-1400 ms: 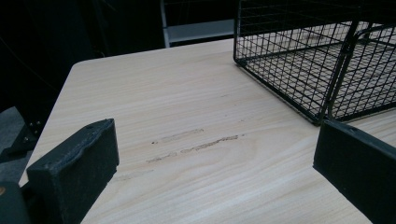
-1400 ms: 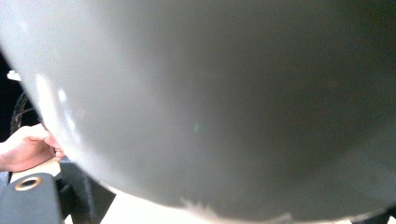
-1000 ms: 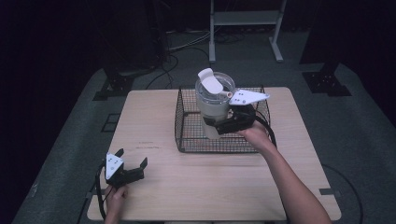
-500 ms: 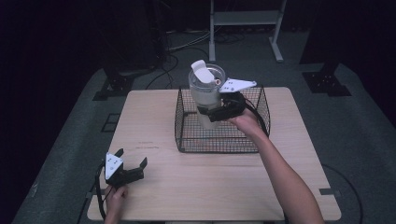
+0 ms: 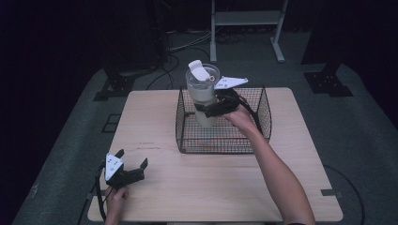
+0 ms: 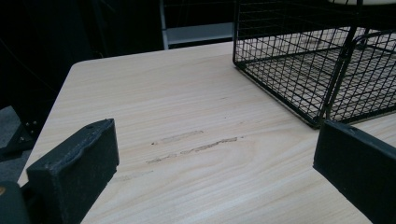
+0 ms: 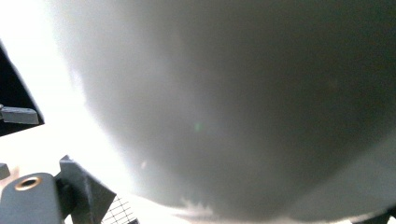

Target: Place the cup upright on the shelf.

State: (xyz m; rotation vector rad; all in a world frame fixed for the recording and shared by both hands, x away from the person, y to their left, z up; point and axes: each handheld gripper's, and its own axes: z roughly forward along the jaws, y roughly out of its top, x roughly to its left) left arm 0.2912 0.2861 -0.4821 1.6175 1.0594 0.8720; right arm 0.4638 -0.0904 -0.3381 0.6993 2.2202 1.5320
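The right gripper [image 5: 210,108] is clamped on the lower body of a tall, pale plastic jar [image 5: 202,96], jaws pressed against its sides. The jar stands upright and is held above the floor of the black wire basket [image 5: 263,119], at the basket's rear left part; its top rises clear of the basket rim. A white scoop or flap [image 5: 198,71] rests across the jar's open mouth. In the right gripper view the jar's wall [image 7: 243,102] sits directly against the camera, blurred, with a patch of basket mesh below.

The left gripper [image 5: 132,169] rests low over the near left corner of the wooden table [image 5: 155,112], well apart from the basket, jaws spread wide with nothing between them. The left gripper view confirms this: bare tabletop [image 6: 187,135] lies between the two jaws, and the basket's near corner [image 6: 322,119] stands ahead to the right.
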